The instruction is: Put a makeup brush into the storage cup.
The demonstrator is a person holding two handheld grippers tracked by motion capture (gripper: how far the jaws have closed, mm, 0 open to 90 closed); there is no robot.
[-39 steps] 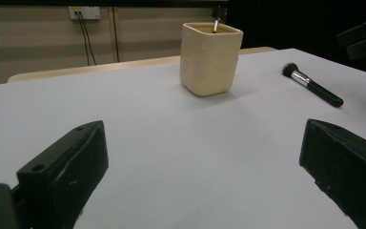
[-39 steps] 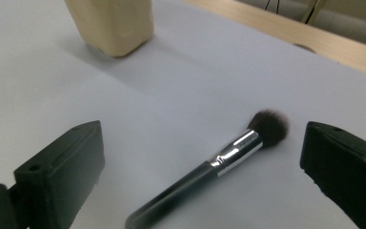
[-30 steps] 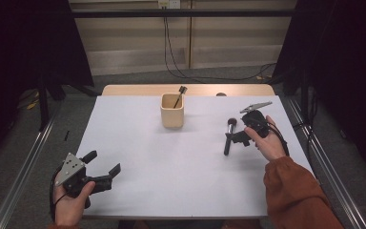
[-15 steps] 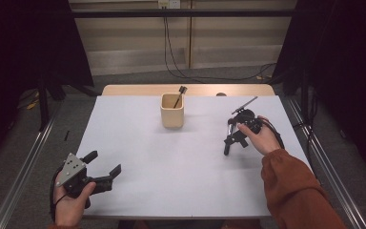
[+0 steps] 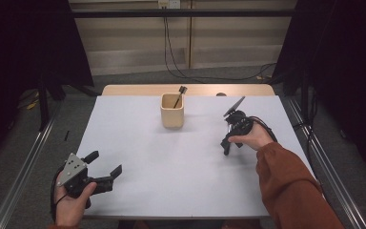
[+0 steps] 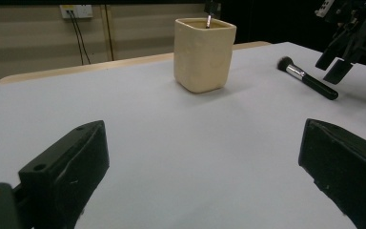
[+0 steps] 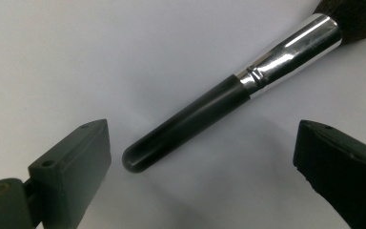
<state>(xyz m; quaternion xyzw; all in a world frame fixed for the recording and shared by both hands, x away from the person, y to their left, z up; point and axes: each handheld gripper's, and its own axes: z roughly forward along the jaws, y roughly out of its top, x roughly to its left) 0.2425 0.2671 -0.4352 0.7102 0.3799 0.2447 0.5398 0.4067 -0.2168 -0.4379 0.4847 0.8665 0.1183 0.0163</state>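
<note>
Right tool [image 7: 202, 157]: jaws spread wide, gripping nothing, pitched down over the makeup brush [image 7: 238, 102]. Compared with a second ago it has moved from a flatter pose further right to a nose-down one, tips just above the brush. Reads as approach done, pre-grasp; closing is the step left.

Brush lies flat on the surface [image 5: 171, 167], right of centre, near the right tool [image 5: 227, 145]. Handle end sits between the jaws but closer to one of them than the other, so the grip looks off-centre; a small shift along the handle toward the ferrule would be safer, in my judgement.

Left tool [image 5: 106, 166]: also released, jaws apart, parked at the near left corner of the surface, same place as a second ago. Idle.

View differences:
- Right tool view gives the jaw-to-handle alignment and the silver ferrule; high view hides the brush behind hand and tool.
- Left tool view shows the brush [image 6: 307, 78] whole from the side, bristles toward the cup [image 6: 204, 53], clear of it, with the right tool [image 6: 337, 61] hanging over the handle end.
- High view shows the cup [image 5: 172, 110] at far centre with another brush [image 5: 179, 94] already standing in it. Likely destination.
</note>
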